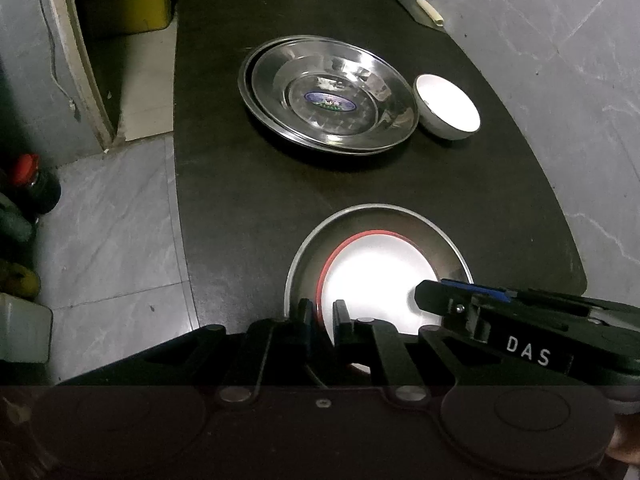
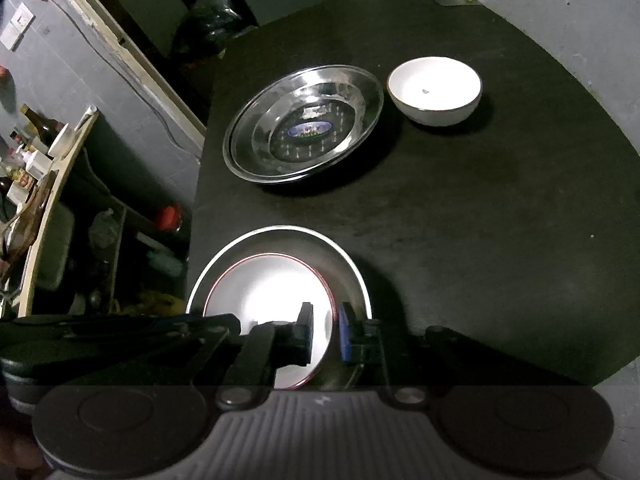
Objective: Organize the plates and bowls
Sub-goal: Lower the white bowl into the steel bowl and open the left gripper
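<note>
A white plate with a red rim (image 1: pixel 372 280) lies inside a steel plate (image 1: pixel 440 236) at the near edge of the black tabletop (image 1: pixel 248 184). Both grippers grip this white plate from opposite sides. The left gripper (image 1: pixel 323 312) has its jaws narrowed over the plate's left rim, one finger on each side of the red edge. The right gripper (image 2: pixel 325 330) does the same on the plate's right rim, blue pads (image 2: pixel 344 334) showing on its fingers.

The left wrist view shows the right gripper from outside, entering at the right with the lettering "DAS" on its body; the right wrist view in turn shows the left gripper's dark body at lower left. In the right wrist view the white plate looks tilted, with its right edge raised off the steel plate beneath.

Farther off on the tabletop sits a stack of steel plates (image 1: pixel 328 96) with a blue label in the middle, and just right of it a white bowl (image 1: pixel 447 106), upright.

Only the right wrist view shows a cluttered shelf with bottles (image 2: pixel 36 140) at far left. Only the left wrist view shows the grey tiled floor (image 1: pixel 116 232) left of the tabletop and a yellow container (image 1: pixel 132 4) beyond it.
</note>
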Motion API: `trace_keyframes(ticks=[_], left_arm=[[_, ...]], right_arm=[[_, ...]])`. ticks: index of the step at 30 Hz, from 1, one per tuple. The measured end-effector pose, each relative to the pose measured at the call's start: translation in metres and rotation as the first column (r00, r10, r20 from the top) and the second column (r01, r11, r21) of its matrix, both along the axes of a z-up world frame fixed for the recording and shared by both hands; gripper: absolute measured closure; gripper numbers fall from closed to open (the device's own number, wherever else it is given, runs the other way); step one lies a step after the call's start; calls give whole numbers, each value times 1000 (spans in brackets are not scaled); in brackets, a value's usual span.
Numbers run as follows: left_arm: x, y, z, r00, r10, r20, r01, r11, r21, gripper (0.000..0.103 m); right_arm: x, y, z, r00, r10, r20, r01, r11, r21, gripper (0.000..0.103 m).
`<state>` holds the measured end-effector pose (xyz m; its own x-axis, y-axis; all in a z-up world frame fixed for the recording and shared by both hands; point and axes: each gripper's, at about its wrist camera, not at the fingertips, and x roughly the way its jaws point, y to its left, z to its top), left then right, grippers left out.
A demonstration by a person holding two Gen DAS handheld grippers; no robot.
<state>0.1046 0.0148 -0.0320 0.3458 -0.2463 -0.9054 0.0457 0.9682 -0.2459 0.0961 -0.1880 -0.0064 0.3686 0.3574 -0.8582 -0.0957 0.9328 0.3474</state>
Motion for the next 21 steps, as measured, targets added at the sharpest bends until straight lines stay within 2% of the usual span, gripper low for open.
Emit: trace_keyframes(ticks=[7, 16, 18, 19, 20, 21], left_arm=[[-1, -1, 3, 1000, -6, 6, 6, 1000, 13, 91], [-1, -1, 20, 998, 3, 55, -5, 999, 33, 86], [-1, 0, 24, 998, 4, 67, -7, 999, 36, 80], [-1, -1, 26, 997, 6, 78, -9, 999, 40, 74], [-1, -2, 29, 996, 10, 94, -15, 998, 58, 63], [0, -3, 31, 994, 10, 106, -18, 997, 71, 57]], right_arm=[[-4, -7, 4, 1000, -13, 25, 13, 1000, 7, 85], [-5, -10, 15, 996, -6, 87, 5, 1000, 7, 85], [-4, -11, 17, 995, -7, 101, 6, 1000, 9, 76], [-3, -13, 18, 994, -10, 108, 9, 1000, 6, 66], [-3, -14, 19, 994, -14, 113, 14, 1000, 4, 59], [-2, -16, 20, 993, -20, 117, 19, 1000, 4, 56]])
